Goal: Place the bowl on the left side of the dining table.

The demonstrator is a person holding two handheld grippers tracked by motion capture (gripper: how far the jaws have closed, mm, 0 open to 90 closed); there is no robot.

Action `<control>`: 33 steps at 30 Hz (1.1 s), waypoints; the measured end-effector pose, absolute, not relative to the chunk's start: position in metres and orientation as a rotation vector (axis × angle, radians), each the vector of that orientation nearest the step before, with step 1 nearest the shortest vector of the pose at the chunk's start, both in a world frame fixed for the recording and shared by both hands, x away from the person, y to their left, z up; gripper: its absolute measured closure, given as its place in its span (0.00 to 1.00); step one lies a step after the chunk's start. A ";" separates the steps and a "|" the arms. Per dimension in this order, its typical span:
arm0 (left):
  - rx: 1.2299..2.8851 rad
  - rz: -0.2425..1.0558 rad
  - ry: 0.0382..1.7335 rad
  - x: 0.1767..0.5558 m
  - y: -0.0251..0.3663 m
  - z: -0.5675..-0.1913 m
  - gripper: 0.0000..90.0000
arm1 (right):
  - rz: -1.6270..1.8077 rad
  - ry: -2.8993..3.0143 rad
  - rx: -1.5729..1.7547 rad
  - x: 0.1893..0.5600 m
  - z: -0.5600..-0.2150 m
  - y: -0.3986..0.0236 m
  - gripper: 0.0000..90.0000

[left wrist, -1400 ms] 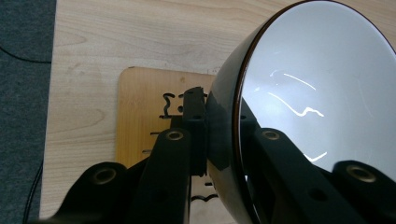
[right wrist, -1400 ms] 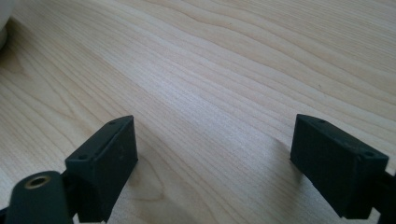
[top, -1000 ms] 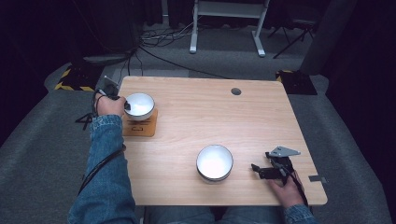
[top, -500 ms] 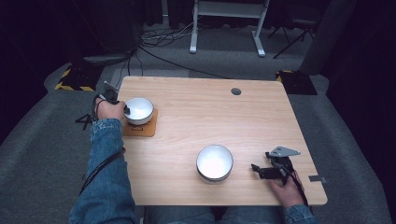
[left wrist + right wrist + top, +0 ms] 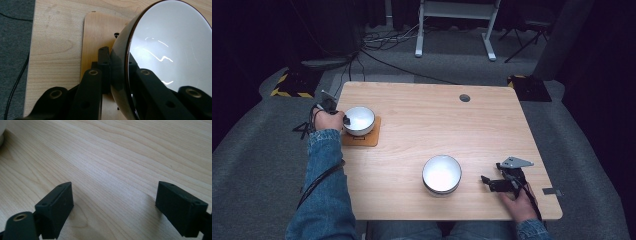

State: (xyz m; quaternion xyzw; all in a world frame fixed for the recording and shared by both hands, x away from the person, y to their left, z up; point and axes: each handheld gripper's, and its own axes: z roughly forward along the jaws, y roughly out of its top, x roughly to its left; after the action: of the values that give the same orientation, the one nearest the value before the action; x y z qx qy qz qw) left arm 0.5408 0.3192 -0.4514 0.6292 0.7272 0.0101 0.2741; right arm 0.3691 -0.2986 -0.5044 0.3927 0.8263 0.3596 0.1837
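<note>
At surface's left edge, left hand-held gripper (image 5: 343, 120) pinches bowl (image 5: 358, 120) rim over coaster (image 5: 362, 138); thin grip, tilted bowl may slip. Right hand-held gripper (image 5: 486, 181) agape, idle.

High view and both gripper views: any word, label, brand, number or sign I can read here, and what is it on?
No readable text in any view.
Wooden coaster under the bowl held by the left gripper: a small dark mark at its near edge, too small to read.
Black-and-yellow hazard stripes on the floor: a pattern, no words.
</note>
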 end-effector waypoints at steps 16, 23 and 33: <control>1.764 0.155 1.886 0.540 0.316 -0.440 0.76 | 1.015 2.330 1.108 0.369 -0.504 -0.299 0.16; 1.792 0.289 1.824 0.538 0.307 -0.427 0.50 | 1.014 2.330 1.107 0.369 -0.504 -0.299 0.16; 1.809 0.421 1.717 0.527 0.292 -0.399 0.43 | 1.014 2.330 1.108 0.369 -0.504 -0.299 0.16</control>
State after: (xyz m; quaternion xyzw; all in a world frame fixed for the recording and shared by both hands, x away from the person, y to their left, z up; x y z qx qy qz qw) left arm 0.5266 0.2915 -0.3993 0.6820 0.6472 0.1586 0.3014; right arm 0.3691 -0.2986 -0.5044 0.3929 0.8261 0.3597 0.1837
